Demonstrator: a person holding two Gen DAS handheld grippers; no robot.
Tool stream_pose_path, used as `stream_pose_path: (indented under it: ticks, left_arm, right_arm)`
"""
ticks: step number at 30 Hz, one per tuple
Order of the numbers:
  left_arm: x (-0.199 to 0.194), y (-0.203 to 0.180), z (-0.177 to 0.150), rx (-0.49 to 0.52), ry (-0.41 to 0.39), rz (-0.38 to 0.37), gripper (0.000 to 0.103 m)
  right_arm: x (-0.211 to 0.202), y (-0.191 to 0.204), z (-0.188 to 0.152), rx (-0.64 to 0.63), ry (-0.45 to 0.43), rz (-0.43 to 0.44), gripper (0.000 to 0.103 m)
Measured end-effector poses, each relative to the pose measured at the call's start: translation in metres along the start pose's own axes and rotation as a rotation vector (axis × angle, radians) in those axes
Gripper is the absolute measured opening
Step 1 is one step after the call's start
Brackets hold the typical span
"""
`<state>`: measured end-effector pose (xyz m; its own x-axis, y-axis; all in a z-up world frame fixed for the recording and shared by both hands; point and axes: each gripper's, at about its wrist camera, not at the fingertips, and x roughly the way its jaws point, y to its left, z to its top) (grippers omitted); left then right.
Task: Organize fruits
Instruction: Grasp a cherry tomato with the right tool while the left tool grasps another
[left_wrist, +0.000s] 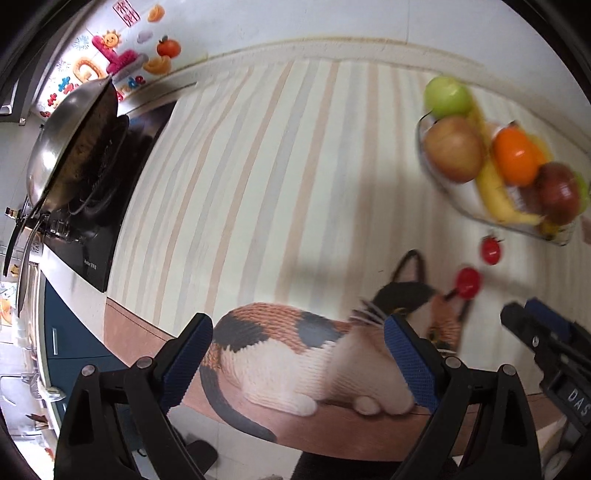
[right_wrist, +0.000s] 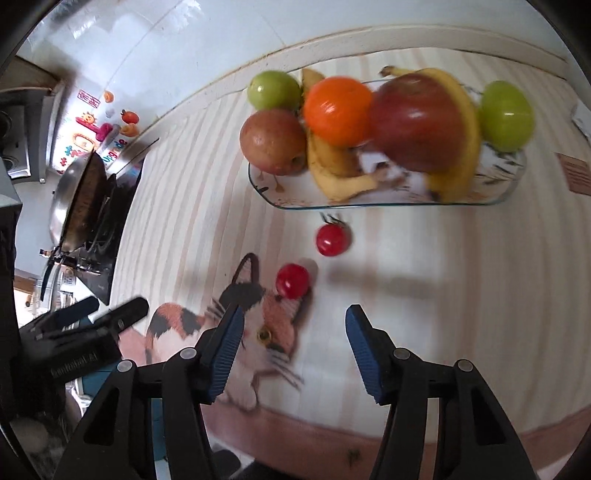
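Note:
A glass tray (right_wrist: 369, 205) (left_wrist: 466, 195) near the wall holds green apples (right_wrist: 275, 88), a red apple (right_wrist: 417, 118), an orange (right_wrist: 338, 110), a brownish apple (right_wrist: 273, 142) and bananas (right_wrist: 340, 173). Two cherry tomatoes lie loose on the striped cloth in front of the tray: one (right_wrist: 332, 239) (left_wrist: 491, 250) nearer the tray, the other (right_wrist: 292, 280) (left_wrist: 468, 282) at the printed cat's ear. My right gripper (right_wrist: 295, 310) (left_wrist: 524, 312) is open and empty, just short of the nearer tomato. My left gripper (left_wrist: 298, 319) (right_wrist: 110, 308) is open and empty over the cat print.
A steel wok (left_wrist: 74, 147) (right_wrist: 79, 199) sits on a black stove (left_wrist: 103, 236) at the left end of the counter. The tiled wall with colourful stickers (left_wrist: 110, 55) runs behind. The cloth's brown border (right_wrist: 332, 424) marks the counter's front edge.

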<state>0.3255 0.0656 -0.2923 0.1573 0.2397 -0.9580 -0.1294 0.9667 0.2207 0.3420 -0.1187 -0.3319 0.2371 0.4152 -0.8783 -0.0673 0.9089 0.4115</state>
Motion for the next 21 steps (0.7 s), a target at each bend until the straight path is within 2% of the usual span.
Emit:
stream_pose_path:
  ticks: [6, 7, 9, 10, 13, 17, 21]
  left_arm:
    - [0.031, 0.003, 0.002, 0.026, 0.050, 0.014, 0.095]
    - [0.034, 0.003, 0.003, 0.028, 0.053, 0.012, 0.095]
    - [0.039, 0.003, 0.004, 0.030, 0.064, 0.009, 0.095]
    - [0.040, 0.002, 0.006, 0.032, 0.069, 0.006, 0.095]
    - [0.042, -0.001, 0.010, 0.036, 0.078, -0.017, 0.095]
    - [0.037, -0.015, 0.021, 0.035, 0.065, -0.106, 0.095]
    - [0.032, -0.051, 0.034, 0.084, 0.046, -0.251, 0.095]
  right_arm:
    - [0.053, 0.011, 0.009, -0.016, 0.036, -0.038, 0.060]
    - [0.062, 0.014, 0.010, -0.029, 0.048, -0.050, 0.053]
    - [0.065, 0.022, 0.011, -0.074, 0.019, -0.077, 0.043]
    - [0.068, 0.025, 0.012, -0.090, 0.030, -0.089, 0.029]
    - [0.065, 0.024, 0.011, -0.107, 0.017, -0.098, 0.030]
    - [0.035, 0.009, 0.004, -0.071, -0.018, -0.100, 0.030]
    - [0.003, -0.012, 0.004, -0.011, -0.068, -0.135, 0.030]
